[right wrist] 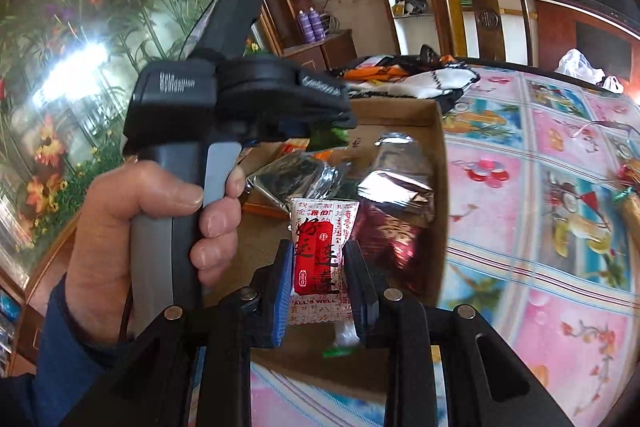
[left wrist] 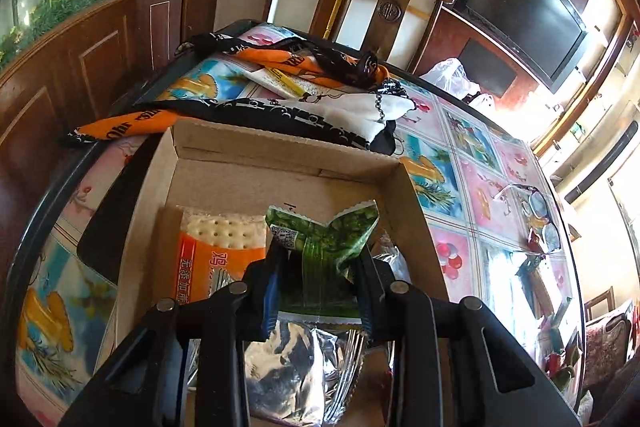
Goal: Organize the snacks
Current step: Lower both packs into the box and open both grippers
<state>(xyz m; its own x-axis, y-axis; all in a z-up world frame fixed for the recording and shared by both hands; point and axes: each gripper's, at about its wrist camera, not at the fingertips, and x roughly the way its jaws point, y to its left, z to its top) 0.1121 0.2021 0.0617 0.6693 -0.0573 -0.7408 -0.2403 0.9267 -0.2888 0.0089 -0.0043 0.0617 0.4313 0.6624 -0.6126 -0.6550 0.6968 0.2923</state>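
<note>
My left gripper is shut on a green snack packet and holds it over the open cardboard box. In the box lie an orange cracker pack and silver foil packets. My right gripper is shut on a white and red snack packet at the box's near edge. In the right wrist view the left gripper with the person's hand is over the box, above silver foil packets and a dark red packet.
The box stands on a table with a flowered cloth. Orange, black and white scarves lie behind the box. Glasses and small items lie at the right. A wooden chair and cabinets stand beyond the table.
</note>
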